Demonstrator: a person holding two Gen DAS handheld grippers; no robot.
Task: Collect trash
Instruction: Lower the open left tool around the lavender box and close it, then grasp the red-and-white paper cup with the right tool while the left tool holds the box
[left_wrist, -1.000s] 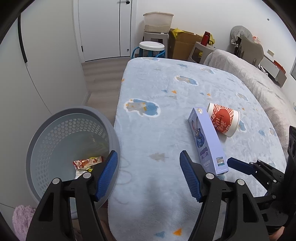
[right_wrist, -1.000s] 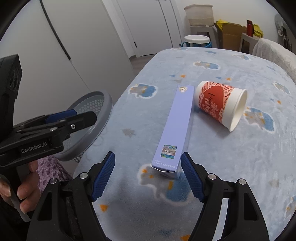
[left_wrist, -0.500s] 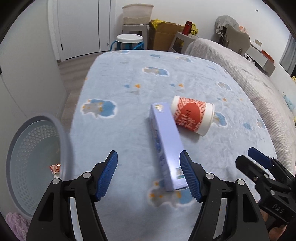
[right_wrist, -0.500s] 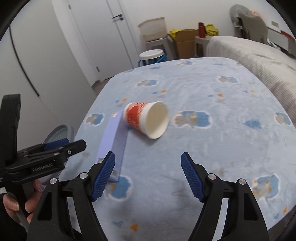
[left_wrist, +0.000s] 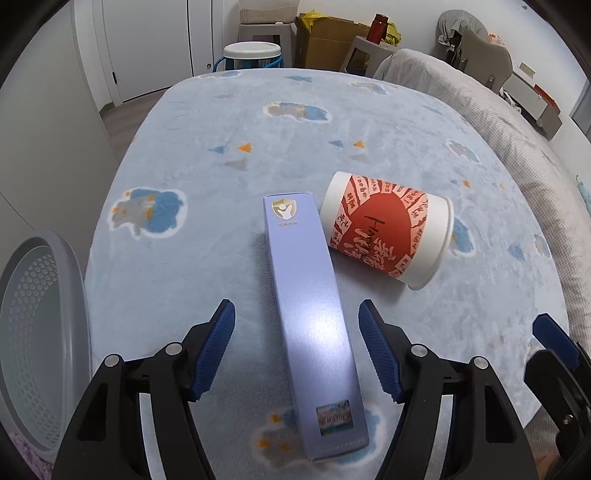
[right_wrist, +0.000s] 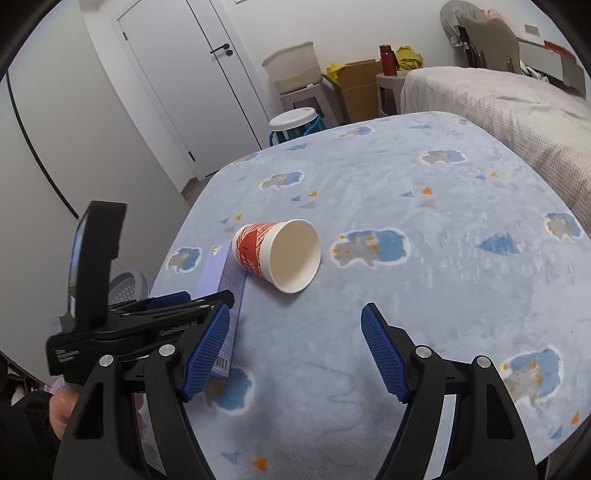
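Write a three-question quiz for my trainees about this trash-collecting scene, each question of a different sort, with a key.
1. True or false: the paper cup stands upright on the blanket.
2. Which item lies between the open fingers of the left gripper? A) the paper cup B) the purple box C) the red bottle
3. Fill in: the cup's open mouth faces the ____ gripper's camera.

Key:
1. False; it lies on its side, beside the box.
2. B.
3. Right; the right gripper is open and holds nothing.

Cardboard box (left_wrist: 334, 46), red bottle (left_wrist: 378, 24), stool (left_wrist: 253, 55)
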